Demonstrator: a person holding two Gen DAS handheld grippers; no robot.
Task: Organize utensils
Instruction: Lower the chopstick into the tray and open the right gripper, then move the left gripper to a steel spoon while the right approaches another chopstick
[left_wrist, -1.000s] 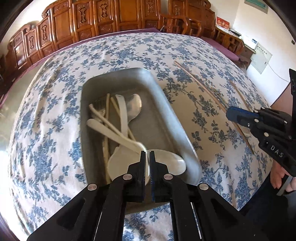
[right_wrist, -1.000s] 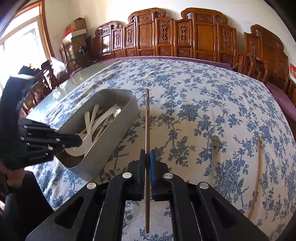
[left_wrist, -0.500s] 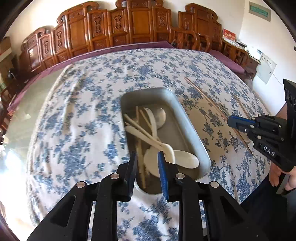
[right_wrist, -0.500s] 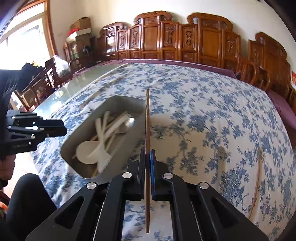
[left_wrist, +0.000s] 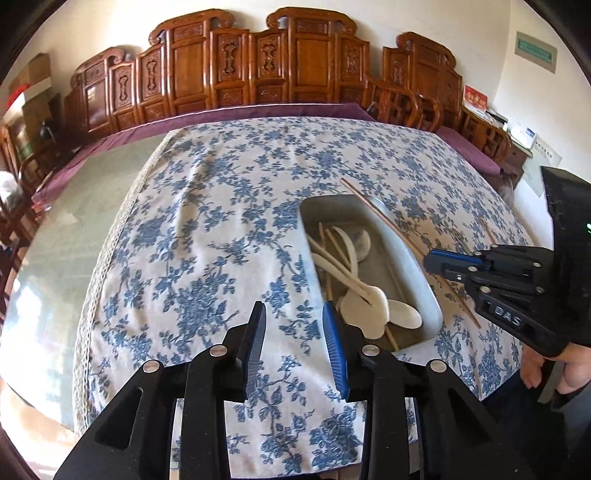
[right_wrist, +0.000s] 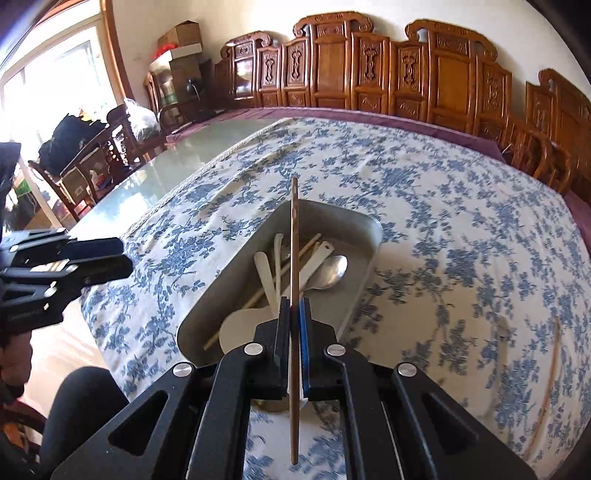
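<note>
The left gripper (left_wrist: 295, 325) hangs over the flowered cloth (left_wrist: 207, 236) just beside the near end of the tray (left_wrist: 432, 295). Its jaws have just been opening and stand apart, with only cloth showing between them.

The right gripper (right_wrist: 294, 314) is clamped on a brown chopstick (right_wrist: 294, 229), held near its lower part so that most of the stick juts forward beyond the fingertips and a short tail runs back between the arms. The stick lies over the tray, along its length, above what lies inside. From the left wrist view the same stick (left_wrist: 380, 218) slants across the tray's far right rim.

The metal tray sits on the cloth toward the table's near edge. In it lie several white spoons (left_wrist: 364, 306), pale chopsticks (right_wrist: 258, 295) and a metal spoon (right_wrist: 330, 271), heaped mostly at the near end.

On the cloth to the right of the tray lies another chopstick (right_wrist: 546, 387), close to the table's right edge, and a small pale item (right_wrist: 504, 326) lies between it and the tray, too blurred to name.

Bare table (left_wrist: 74, 236) shows left of the cloth's lace edge. Carved wooden chairs (left_wrist: 258, 74) line the far wall. A hand (left_wrist: 565, 373) grips the right gripper's handle at the near right.
</note>
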